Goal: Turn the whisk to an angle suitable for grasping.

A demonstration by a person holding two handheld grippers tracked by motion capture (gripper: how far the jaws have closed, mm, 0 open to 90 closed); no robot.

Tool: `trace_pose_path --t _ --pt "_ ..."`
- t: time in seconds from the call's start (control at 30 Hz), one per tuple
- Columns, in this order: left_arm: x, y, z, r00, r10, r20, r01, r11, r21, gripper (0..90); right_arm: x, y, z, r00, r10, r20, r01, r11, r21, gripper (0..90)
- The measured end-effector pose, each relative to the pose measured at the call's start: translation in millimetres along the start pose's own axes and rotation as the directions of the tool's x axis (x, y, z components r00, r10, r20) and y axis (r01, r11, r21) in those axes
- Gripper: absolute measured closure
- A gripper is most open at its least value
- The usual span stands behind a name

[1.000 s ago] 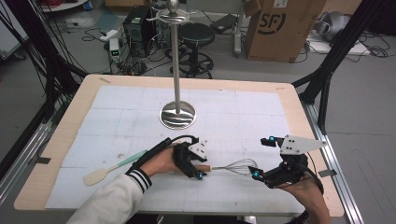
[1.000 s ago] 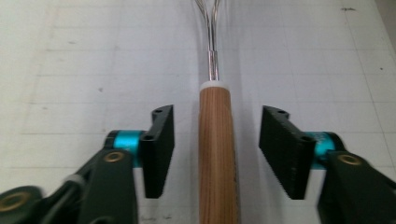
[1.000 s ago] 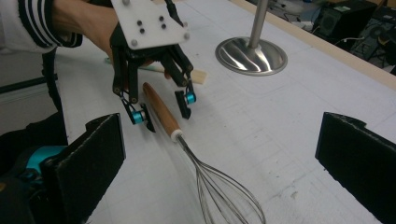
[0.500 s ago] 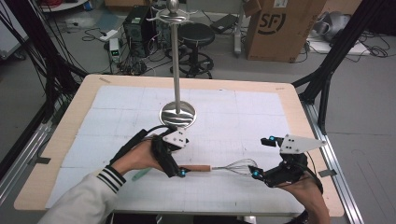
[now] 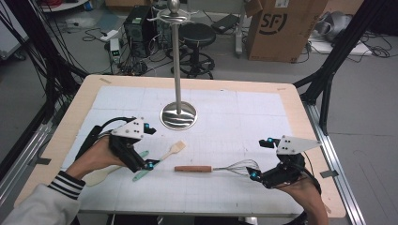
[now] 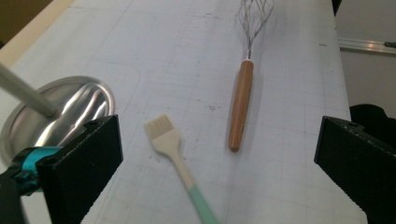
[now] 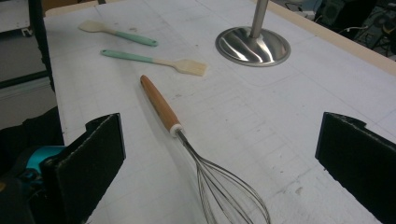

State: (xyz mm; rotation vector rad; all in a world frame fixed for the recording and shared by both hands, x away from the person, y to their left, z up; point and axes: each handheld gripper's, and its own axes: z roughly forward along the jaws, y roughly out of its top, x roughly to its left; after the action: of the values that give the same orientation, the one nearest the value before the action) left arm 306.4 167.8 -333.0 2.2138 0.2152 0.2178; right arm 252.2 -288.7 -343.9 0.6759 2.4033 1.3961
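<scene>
A whisk (image 5: 193, 168) with a wooden handle lies loose on the white mat, its wire head toward my right gripper (image 5: 261, 158). That gripper is open; in the right gripper view the wire head (image 7: 224, 191) lies between its wide jaws, untouched. My left gripper (image 5: 149, 146) hovers left of the whisk, above a cream brush (image 5: 171, 151) with a teal handle. Its jaws have just been opening and stand wide, gripping nothing. In the left gripper view the brush (image 6: 173, 149) and whisk handle (image 6: 240, 105) lie ahead on the mat.
A steel stand (image 5: 178, 116) with a round base and tall pole rises at mid-table. A cream spatula (image 5: 101, 176) with a teal handle lies by the left hand. The wooden table edge (image 5: 300, 122) runs along the right; a cardboard box (image 5: 281, 28) and stool stand behind.
My left gripper has let go of the whisk handle, opened, and moved left and up away from it. The whisk now lies free. The right gripper has stayed put.
</scene>
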Motion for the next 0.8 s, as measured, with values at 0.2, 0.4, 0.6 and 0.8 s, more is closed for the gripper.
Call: trace_pose_path --t 0.2,0.4,0.6,0.8 --pt "0.9 -15.7 -25.6 0.9987 -0.032 -0.039 0.031 0.9989 -0.035 1.6 -0.9 0.7 3.0 1.0000 0.005 -0.004 -0.005 1.000 -0.021 0.1" --pt "2.4 -36.6 -46.0 0.9934 -0.085 -0.077 0.078 0.9932 -0.087 1.6 -2.5 6.7 5.7 0.9999 -0.002 -0.013 0.002 1.000 -0.005 0.1" --pt "1.2 -57.8 -59.0 0.9884 -0.123 -0.089 0.112 0.9858 -0.126 1.6 -5.5 17.1 6.5 0.9999 -0.005 -0.014 0.005 1.000 -0.002 0.1" --pt "0.6 -72.3 -66.2 0.9834 -0.147 -0.106 0.130 0.9790 -0.157 1.7 -4.6 32.0 12.9 0.9990 -0.036 -0.028 0.037 0.999 0.037 0.1"
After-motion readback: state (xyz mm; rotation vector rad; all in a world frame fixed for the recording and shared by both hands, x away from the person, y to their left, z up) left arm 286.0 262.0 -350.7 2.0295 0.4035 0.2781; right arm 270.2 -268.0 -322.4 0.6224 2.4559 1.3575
